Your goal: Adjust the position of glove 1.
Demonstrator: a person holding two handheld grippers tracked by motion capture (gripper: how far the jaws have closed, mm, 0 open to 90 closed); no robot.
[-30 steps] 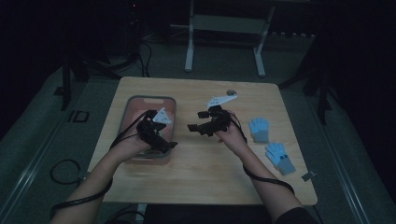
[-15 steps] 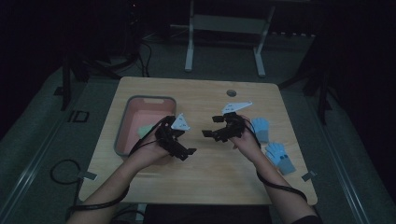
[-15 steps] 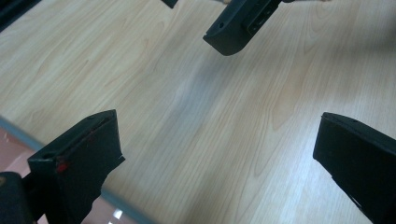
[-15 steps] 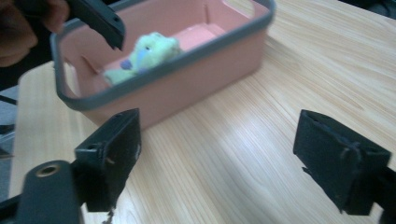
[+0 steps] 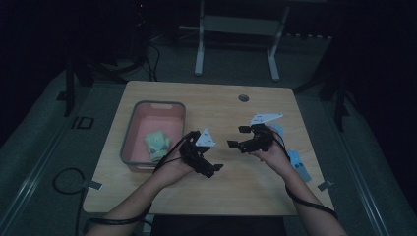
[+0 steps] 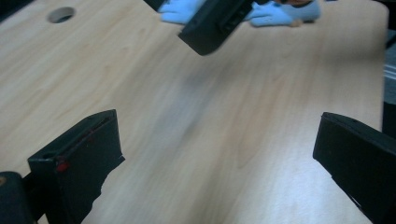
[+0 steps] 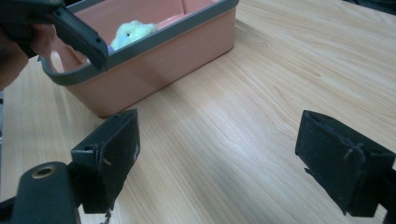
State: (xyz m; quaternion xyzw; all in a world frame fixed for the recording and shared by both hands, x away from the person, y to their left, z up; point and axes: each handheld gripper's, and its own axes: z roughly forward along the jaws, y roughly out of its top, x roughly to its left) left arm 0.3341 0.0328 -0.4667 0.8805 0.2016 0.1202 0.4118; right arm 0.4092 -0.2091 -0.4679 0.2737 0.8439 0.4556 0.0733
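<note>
High view: both grippers hover over the bare middle of the wooden surface (image 5: 255, 182), facing each other, with the left gripper (image 5: 209, 167) just right of the pink bin (image 5: 129, 147) and the right gripper (image 5: 236, 142) a little farther right and slightly farther back. In the left gripper view the two black jaws stand wide apart with only wood grain between them, so it is released and holds nothing. The right gripper is likewise released; its jaws have just been opening, and in the right gripper view nothing lies between them but bare wood. A pale green soft toy (image 5: 157, 143) lies inside the bin, toward its near end, and shows over the grey rim in the right gripper view (image 7: 133, 30). Blue gloves (image 5: 297, 162) lie flat on the surface near its right edge, just behind the right hand (image 5: 270, 152), apart from both grippers.
</note>
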